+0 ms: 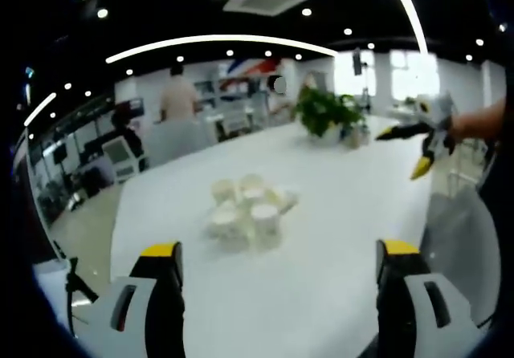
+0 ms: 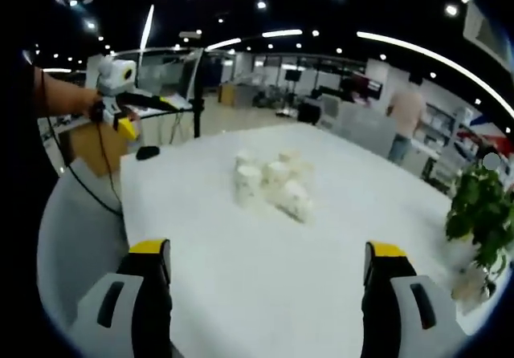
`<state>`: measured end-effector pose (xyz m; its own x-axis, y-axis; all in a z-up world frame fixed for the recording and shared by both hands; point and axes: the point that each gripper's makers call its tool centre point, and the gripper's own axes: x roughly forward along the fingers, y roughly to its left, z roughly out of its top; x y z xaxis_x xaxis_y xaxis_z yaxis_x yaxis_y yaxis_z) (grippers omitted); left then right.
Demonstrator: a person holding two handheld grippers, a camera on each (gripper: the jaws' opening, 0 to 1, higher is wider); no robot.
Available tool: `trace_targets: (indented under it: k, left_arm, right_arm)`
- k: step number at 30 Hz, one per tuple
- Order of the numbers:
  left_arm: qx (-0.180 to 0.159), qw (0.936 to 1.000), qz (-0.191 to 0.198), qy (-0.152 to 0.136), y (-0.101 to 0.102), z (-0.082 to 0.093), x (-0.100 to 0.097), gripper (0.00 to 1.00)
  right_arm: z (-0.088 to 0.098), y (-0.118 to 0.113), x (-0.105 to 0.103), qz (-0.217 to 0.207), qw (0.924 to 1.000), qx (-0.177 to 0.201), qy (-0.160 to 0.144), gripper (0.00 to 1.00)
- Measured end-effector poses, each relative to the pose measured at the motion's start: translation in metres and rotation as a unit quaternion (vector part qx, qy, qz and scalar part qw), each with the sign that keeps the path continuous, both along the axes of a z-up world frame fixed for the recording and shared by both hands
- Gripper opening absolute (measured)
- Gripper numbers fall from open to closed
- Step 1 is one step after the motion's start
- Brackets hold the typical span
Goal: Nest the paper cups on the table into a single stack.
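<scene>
While both hand-held grippers gape, paper cups (image 1: 250,212) clustered, potted plant (image 1: 325,111) beyond.

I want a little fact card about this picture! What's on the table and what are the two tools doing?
Table: white table, long
Cups: cluster of white paper cups near the middle, most upright, not yet one stack
Tipped cup: one at the cluster's edge seems to lie on its side
Plant: green potted plant at the far end
Left tool: open, holding nothing, short of the cups
Right tool: open, holding nothing, short of the cups
Background: a person standing behind the table
</scene>
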<state>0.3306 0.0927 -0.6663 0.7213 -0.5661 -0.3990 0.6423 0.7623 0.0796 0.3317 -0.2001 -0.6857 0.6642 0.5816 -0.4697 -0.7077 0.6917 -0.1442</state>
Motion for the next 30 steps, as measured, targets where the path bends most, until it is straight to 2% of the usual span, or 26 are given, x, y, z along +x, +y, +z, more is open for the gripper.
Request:
trace_targets:
  k: [3, 5, 12, 17, 20, 25, 30]
  left_arm:
    - [0.020, 0.9998, -0.006, -0.002, 0.006, 0.001, 0.004, 0.99]
    - [0.029, 0.9995, -0.006, -0.008, 0.011, 0.004, 0.008, 0.99]
    - [0.015, 0.9997, 0.004, -0.018, 0.024, 0.018, 0.019, 0.99]
    - [0.019, 0.9997, -0.001, -0.012, 0.022, 0.015, 0.023, 0.99]
    - [0.009, 0.9999, 0.003, -0.003, 0.022, 0.013, 0.025, 0.99]
    - [-0.001, 1.0000, 0.002, -0.004, 0.021, 0.013, 0.027, 0.99]
    - [-0.002, 0.9999, 0.004, 0.014, 0.021, 0.002, 0.031, 0.99]
  right_arm:
    - [0.008, -0.003, 0.009, -0.002, 1.0000, 0.003, -0.003, 0.99]
    - [0.009, -0.005, 0.013, 0.004, 0.9999, -0.009, -0.008, 0.99]
    - [0.019, -0.001, 0.022, 0.030, 0.9990, -0.033, -0.011, 0.98]
    - [0.024, 0.002, 0.037, 0.048, 0.9972, -0.055, -0.017, 0.99]
    - [0.025, 0.005, 0.045, 0.062, 0.9955, -0.070, -0.015, 0.99]
    - [0.021, 0.014, 0.053, 0.104, 0.9884, -0.110, -0.006, 0.97]
    - [0.021, 0.028, 0.065, 0.131, 0.9830, -0.128, 0.005, 0.98]
